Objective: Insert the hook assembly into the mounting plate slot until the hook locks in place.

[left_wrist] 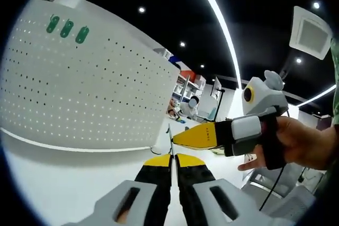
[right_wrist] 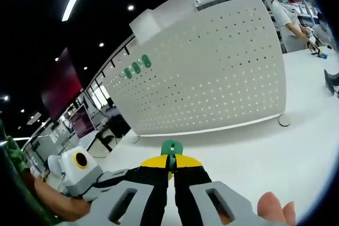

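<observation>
A white perforated mounting plate point(left_wrist: 90, 88) point(right_wrist: 212, 78) stands upright on the table. Three green hook parts point(left_wrist: 67, 28) point(right_wrist: 136, 68) sit in holes near its top edge. My left gripper point(left_wrist: 171, 158) is shut on a thin metal piece point(left_wrist: 170, 140) that sticks up edge-on between its jaws. My right gripper point(right_wrist: 171, 161) is shut on a small green hook part point(right_wrist: 171, 148). In the left gripper view the right gripper point(left_wrist: 180, 139) comes in from the right, its yellow tip almost at the metal piece. The left gripper point(right_wrist: 114, 177) lies at the lower left of the right gripper view.
Both grippers hover over a white tabletop point(left_wrist: 63, 183) point(right_wrist: 265, 157) in front of the plate. A hand point(left_wrist: 302, 144) holds the right gripper. The plate's round foot point(right_wrist: 284, 121) rests on the table. A person point(right_wrist: 283, 11) works at a bench behind.
</observation>
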A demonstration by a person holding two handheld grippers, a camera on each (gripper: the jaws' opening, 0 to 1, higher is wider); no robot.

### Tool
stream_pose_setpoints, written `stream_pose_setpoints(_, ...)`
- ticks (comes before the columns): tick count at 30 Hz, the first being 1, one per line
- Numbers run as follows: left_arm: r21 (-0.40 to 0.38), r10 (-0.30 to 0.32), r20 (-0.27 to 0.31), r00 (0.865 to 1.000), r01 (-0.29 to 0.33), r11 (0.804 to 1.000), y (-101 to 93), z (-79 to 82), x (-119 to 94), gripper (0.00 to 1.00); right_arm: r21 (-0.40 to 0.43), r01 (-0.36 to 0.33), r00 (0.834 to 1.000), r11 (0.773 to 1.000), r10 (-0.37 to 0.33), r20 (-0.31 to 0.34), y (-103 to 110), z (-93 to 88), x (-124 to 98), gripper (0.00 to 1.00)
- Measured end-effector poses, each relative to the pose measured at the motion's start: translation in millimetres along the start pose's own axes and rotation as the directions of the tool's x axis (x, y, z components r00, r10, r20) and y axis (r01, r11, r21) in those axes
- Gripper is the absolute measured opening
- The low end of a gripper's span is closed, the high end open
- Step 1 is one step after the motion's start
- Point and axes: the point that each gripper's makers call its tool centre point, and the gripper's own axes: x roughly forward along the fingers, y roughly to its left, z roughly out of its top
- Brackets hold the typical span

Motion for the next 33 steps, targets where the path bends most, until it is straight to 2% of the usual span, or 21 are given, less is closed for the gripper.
stream_pose_setpoints(11, 0.055, 0.022, -0.023, 0.999, -0.021, 0.998, 1.1, -0.6, 0, 0.22, -0.002, -0.008, 1.000, 1.000, 0.008, 0.004, 2, 1.1, 0, 0.01)
stream_pose_setpoints(16, 0.102, 0.025, -0.008, 1.000, -0.024, 0.995, -1.1, 3.9, 0, 0.33, -0.001, -0.013, 1.000, 1.000, 0.013, 0.009, 3, 2.7, -1, 0.01)
stream_pose_setpoints(21, 0.169, 0.041, 0.003, 0.999, -0.041, 0.985, -1.7, 9.3, -1, 0.49, -0.006, -0.017, 1.000, 1.000, 0.017, 0.010, 4, 3.5, 0, 0.01)
stream_pose_setpoints(24, 0.177, 0.069, -0.007, 0.998, -0.066, 0.982, 1.6, 10.1, -1, 0.67, -0.007, -0.019, 1.000, 1.000, 0.019, 0.014, 6, 5.0, 0, 0.01)
stream_pose_setpoints(33, 0.260, 0.088, -0.004, 0.996, -0.084, 0.962, 3.9, 15.0, -4, 0.99, -0.010, -0.024, 0.999, 1.000, 0.024, 0.022, 8, 7.2, -1, 0.01)
